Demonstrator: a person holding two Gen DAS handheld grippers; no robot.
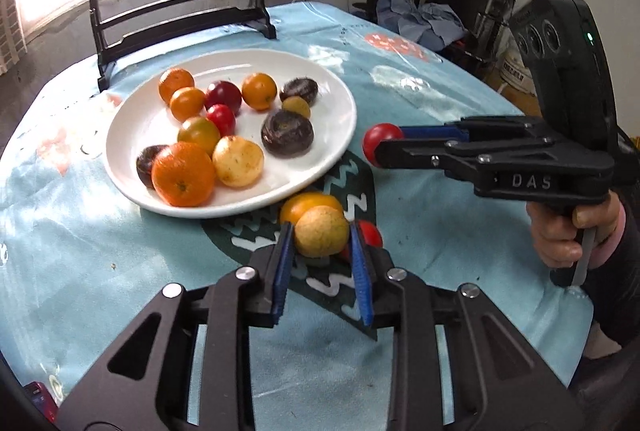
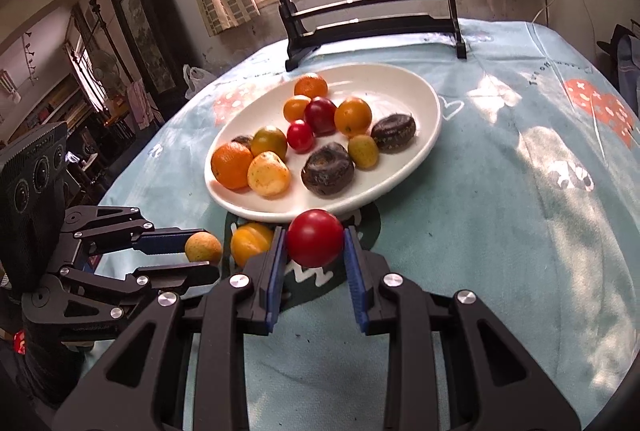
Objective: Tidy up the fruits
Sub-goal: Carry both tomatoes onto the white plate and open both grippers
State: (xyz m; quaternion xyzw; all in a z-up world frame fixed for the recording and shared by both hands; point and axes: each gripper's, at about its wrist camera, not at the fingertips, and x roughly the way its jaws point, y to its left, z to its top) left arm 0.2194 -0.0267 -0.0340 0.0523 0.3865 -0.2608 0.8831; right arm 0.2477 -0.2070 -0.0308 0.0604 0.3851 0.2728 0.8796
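Item: white plate [image 1: 120, 135], oval, on a pale blue printed tablecloth [image 1: 440, 103], carrying about a dozen small fruits. On it: large orange [image 1: 183, 175] at the near rim, touching a speckled yellow fruit [image 1: 238, 161]; dark wrinkled fruit [image 1: 287, 133] beside these; further oranges, red and green-yellow pieces toward the far rim. Off the plate, just beside its near rim: loose orange fruit [image 2: 251, 243] resting on a dark green patch of the cloth print. Left gripper [image 1: 322, 251], near the plate's front edge, jaws drawn narrow and clamped on a tan-yellow round fruit [image 1: 322, 235]. Right gripper [image 2: 315, 251], beside the plate's near rim, jaws narrow, pads pressed on a red round fruit [image 2: 315, 237]. A hand [image 1: 560, 235] grips the right gripper's handle. Beyond the plate's far rim: black wooden stand [image 2: 372, 27] with a round painted panel.
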